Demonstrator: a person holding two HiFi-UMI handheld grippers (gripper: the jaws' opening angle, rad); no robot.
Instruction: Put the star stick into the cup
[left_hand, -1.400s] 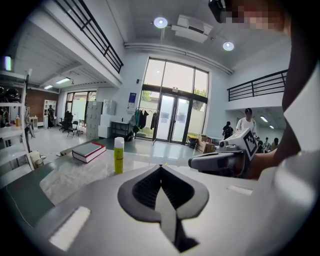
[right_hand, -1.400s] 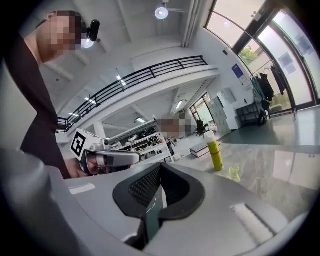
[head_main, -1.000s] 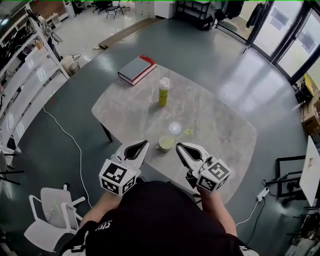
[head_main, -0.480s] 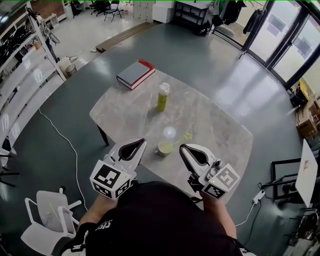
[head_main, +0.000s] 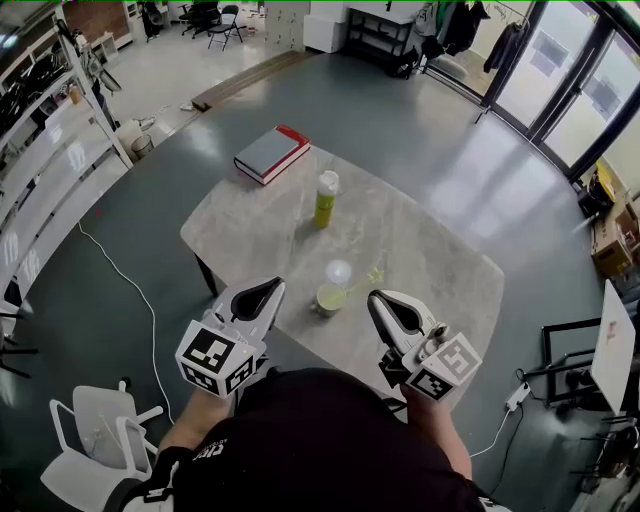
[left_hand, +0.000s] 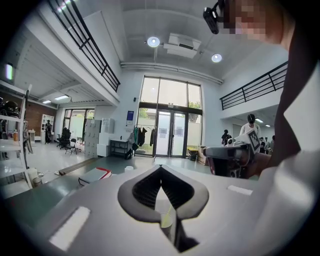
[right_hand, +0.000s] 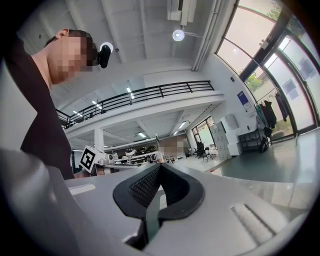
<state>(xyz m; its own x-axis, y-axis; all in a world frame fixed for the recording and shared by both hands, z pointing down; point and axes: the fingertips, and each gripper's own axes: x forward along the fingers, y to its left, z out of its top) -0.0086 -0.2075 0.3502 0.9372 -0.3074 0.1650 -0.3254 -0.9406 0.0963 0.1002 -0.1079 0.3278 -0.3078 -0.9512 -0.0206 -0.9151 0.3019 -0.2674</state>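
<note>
A star stick (head_main: 362, 280) leans in a cup (head_main: 330, 297) at the bench's (head_main: 420, 250) near edge. The left gripper (head_main: 279, 284) and right gripper (head_main: 373, 297) flank it, jaws clenched and empty.

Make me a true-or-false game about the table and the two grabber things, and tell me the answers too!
1. The star stick has one end in the cup. True.
2. The right gripper holds the bottle. False: its jaws are shut on nothing, and the bottle stands upright on the table.
3. The book lies right beside the cup. False: it lies at the table's far edge, well apart from the cup.
4. The left gripper is shut and empty. True.
</note>
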